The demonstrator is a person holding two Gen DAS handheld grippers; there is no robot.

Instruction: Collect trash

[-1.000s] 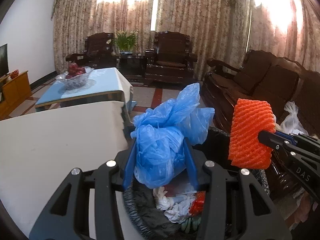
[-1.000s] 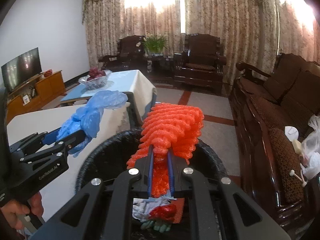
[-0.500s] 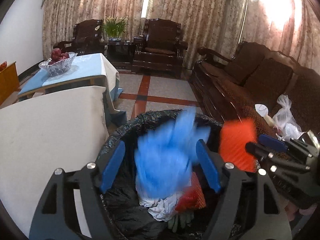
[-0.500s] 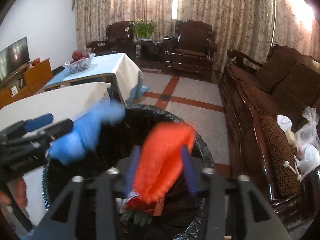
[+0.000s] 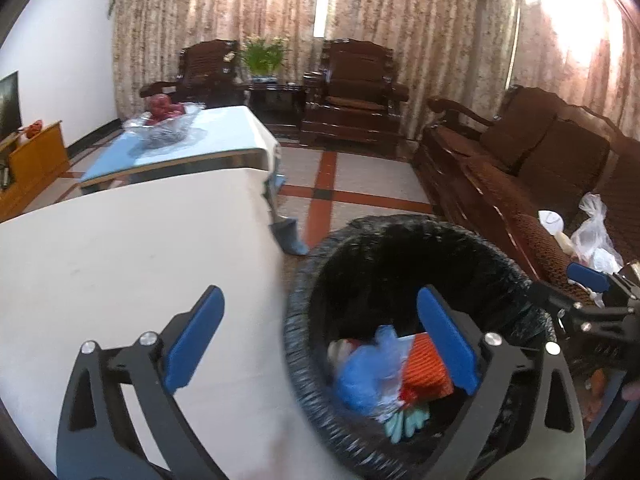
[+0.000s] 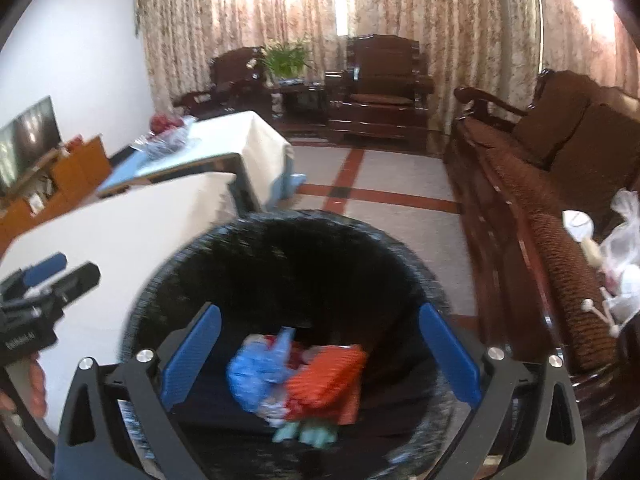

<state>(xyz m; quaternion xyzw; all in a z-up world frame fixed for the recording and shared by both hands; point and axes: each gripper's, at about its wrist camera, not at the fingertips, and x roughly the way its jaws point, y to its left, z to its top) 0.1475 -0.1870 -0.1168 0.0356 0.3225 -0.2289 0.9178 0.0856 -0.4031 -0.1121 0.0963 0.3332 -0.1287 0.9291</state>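
Both bits of trash sit in the bin (image 6: 280, 240)

My left gripper (image 5: 320, 344) and right gripper (image 6: 320, 356) gape empty; blue bag (image 6: 256, 372) and orange net (image 6: 328, 380) lie lower centre.

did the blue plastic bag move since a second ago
Yes. The blue plastic bag was clamped in the left tongs above the bin's black rim; now it lies down inside, beside the orange foam net, and those tongs are open.

Both wrist views look down, close above, into the same bin (image 5: 304, 280) (image 6: 168, 280).
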